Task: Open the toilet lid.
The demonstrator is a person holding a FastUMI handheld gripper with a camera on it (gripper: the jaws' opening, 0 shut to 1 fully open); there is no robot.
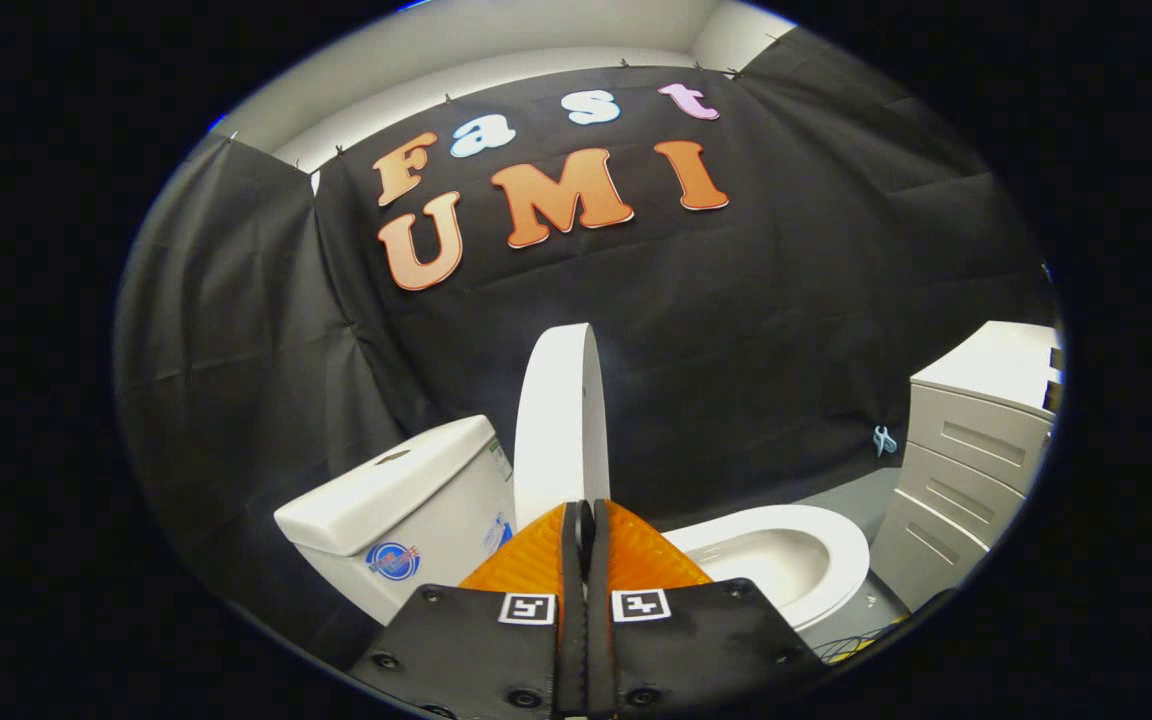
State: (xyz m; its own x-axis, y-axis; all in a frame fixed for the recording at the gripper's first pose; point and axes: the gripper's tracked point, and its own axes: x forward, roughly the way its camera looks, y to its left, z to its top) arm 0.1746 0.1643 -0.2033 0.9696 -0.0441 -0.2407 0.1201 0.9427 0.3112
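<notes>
Holding the gripper [585, 520] level w/ fingers pressed together, nothing between them that I can see; the lid edge sits just ahead of the tips, not pinched. Whether the tips touch the lid rim I can't tell, as the fingers hide the contact spot.

Toilet lid [556, 420] stands upright, edge-on to the cam, rising straight beyond the fingertips. My read: task is essentially done, since the lid is raised past vertical or close to it, and a clenched gripper suits pushing a lid up by its edge rather than grasping it. Can't confirm it leans on the tank; there may be a small gap.

Tank [396, 500] sits beside the lid on the hinge side, cover on, w/ a round sticker low on its front. Seat ring [816, 560] is down on the other side, bowl [771, 560] open and looks empty.

Farther off: a white drawer cabinet [976, 440] stands near the bowl's front end, apart from it w/ grey floor [851, 495] between. Small light-blue clip [883, 440] is on the cloth wall [756, 330] beside the cabinet.

Obstructions: none in the lid's swing path that I can see. Risk, as a guess: lid could drop back if not resting firmly.
</notes>
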